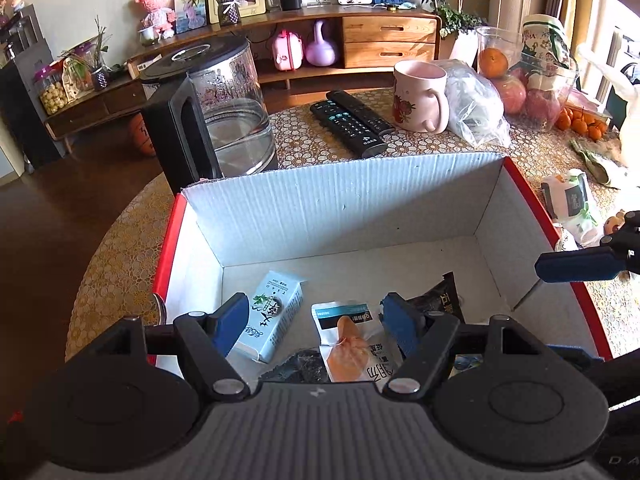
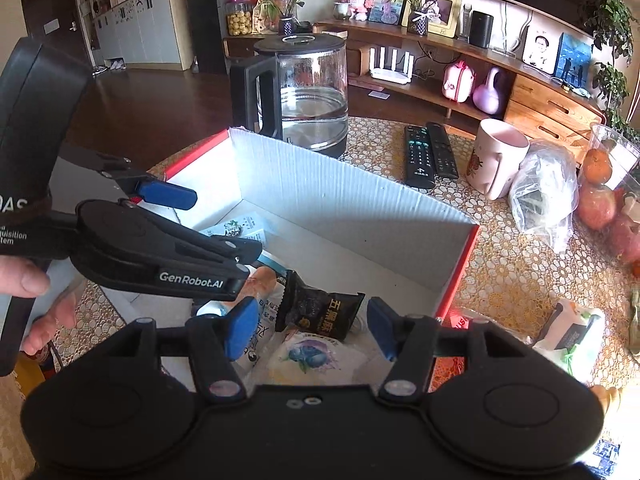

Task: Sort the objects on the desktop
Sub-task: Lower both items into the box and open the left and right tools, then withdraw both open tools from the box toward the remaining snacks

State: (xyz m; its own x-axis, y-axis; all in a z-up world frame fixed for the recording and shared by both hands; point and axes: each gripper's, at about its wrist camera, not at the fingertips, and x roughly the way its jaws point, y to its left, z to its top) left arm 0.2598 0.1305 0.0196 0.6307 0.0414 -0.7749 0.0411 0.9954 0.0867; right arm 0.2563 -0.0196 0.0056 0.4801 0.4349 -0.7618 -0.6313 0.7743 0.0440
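Observation:
A red cardboard box with a white inside stands on the round table. Lying in it are a pale blue carton, a white snack packet with an orange picture, a black packet and a white packet with a blueberry print. My left gripper hangs open over the box's near left part, nothing between its blue pads. My right gripper is open above the black and blueberry packets, gripping nothing. One of its blue fingers shows at the box's right wall.
Behind the box stand a glass kettle, two black remotes, a pink mug and a clear plastic bag. A fruit container and a tissue pack lie right. A hand holds the left gripper.

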